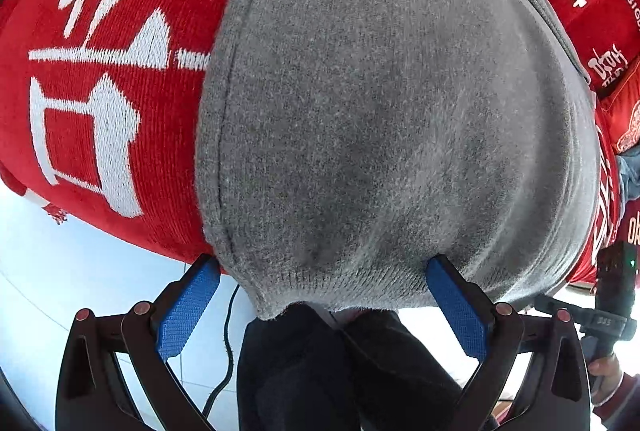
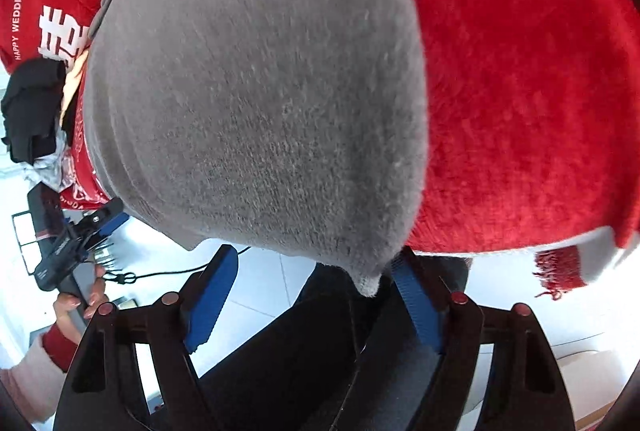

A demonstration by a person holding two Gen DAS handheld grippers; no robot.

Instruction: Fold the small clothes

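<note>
A grey knit garment (image 1: pixel 384 103) lies on a red cloth with white characters (image 1: pixel 92 83) and fills both views. My left gripper (image 1: pixel 324 271) is open, its blue pads (image 1: pixel 188 307) either side of the garment's near hem, which hangs over the edge. The garment also fills the right wrist view (image 2: pixel 264 91). My right gripper (image 2: pixel 312 271) is open, and the garment's near corner (image 2: pixel 368 283) droops between its blue pads (image 2: pixel 212 295). Neither gripper holds anything.
The red cloth (image 2: pixel 520 91) has a fringed end (image 2: pixel 558 271) at right. A pile of dark and red clothes (image 2: pixel 32 111) lies at far left. The other gripper and hand show at each view's edge (image 2: pixel 68 255). White floor (image 1: pixel 60 271) and the person's dark trousers (image 1: pixel 320 371) lie below.
</note>
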